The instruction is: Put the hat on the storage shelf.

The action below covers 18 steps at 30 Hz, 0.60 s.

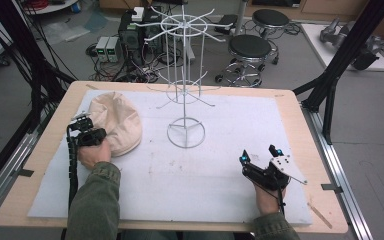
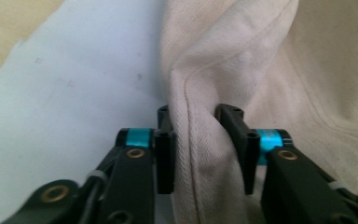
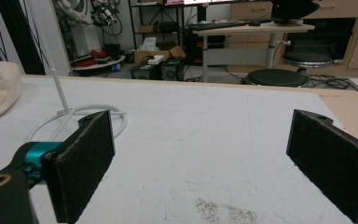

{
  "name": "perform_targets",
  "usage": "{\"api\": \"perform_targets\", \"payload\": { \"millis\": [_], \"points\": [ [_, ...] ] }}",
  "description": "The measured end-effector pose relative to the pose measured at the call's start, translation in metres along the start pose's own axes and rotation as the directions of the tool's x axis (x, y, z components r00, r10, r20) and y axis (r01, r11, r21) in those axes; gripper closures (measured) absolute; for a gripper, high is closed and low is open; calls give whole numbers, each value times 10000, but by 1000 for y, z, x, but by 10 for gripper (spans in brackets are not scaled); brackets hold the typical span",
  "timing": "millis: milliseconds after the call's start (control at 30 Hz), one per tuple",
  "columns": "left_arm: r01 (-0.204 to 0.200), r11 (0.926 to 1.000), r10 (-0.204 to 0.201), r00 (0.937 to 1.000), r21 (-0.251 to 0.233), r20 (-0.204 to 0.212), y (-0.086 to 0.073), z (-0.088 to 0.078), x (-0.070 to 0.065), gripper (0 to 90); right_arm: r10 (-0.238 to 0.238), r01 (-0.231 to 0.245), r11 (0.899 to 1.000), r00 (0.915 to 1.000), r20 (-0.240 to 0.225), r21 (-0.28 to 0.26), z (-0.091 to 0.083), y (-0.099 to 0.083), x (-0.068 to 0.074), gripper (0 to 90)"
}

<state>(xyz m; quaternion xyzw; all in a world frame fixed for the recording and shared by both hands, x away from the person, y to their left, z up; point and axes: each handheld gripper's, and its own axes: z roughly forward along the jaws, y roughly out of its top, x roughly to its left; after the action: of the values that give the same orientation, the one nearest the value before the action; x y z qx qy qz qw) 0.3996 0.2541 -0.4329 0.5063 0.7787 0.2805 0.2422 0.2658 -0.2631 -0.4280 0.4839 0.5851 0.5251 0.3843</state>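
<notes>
**Thin pinch on the cap could slip**

High view: the cream cap (image 1: 116,122) lies at the left of the tabletop (image 1: 45,145), the left hand-held gripper (image 1: 87,131) at its near edge.

Left gripper view: its pads pinch only a seamed fold; a lift could let the fabric slide out.

Right gripper view: the right hand-held gripper (image 3: 200,154) stands wide and empty, low in the frame, too far off to help. The wire rack (image 1: 185,75) could snag the cap.

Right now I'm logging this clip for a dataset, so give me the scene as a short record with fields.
surface: wooden table under a white mat
item: cream cloth cap, far left on the mat
left gripper: shut on a fold of the cap
right gripper: open, nothing between the jaws, near right of the mat
other: white wire rack, upright, mid-mat
</notes>
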Motion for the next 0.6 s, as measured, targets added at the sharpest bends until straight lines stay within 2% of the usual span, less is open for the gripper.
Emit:
{"api": "perform_targets", "payload": {
  "millis": [167,233,300,433,533,600],
  "points": [
    [-439,9981,470,9963,-432,725,-2,-3,-1,746,-38,38,10000,10000,-19,-33,-1,0,-1,66],
    [-157,9981,219,9941,-594,1063,-4,-4,1,755,28,-28,10000,10000,-10,-18,-1,1,-1,66],
    [28,9978,72,9887,-661,1499,-5,-5,5,764,-47,48,10000,10000,29,-78,-1,1,-2,66],
    [118,9958,42,9846,-906,1748,-5,-10,12,774,-65,65,9999,10000,9,-79,-2,1,-1,66],
    [383,9949,-164,9742,-931,2250,-3,-13,18,780,-76,76,9999,10000,16,-69,-1,1,0,66],
    [511,9939,-237,9643,-974,2637,-2,-16,21,782,-99,99,9999,10000,3,-57,-2,1,0,66]
  ]
}}
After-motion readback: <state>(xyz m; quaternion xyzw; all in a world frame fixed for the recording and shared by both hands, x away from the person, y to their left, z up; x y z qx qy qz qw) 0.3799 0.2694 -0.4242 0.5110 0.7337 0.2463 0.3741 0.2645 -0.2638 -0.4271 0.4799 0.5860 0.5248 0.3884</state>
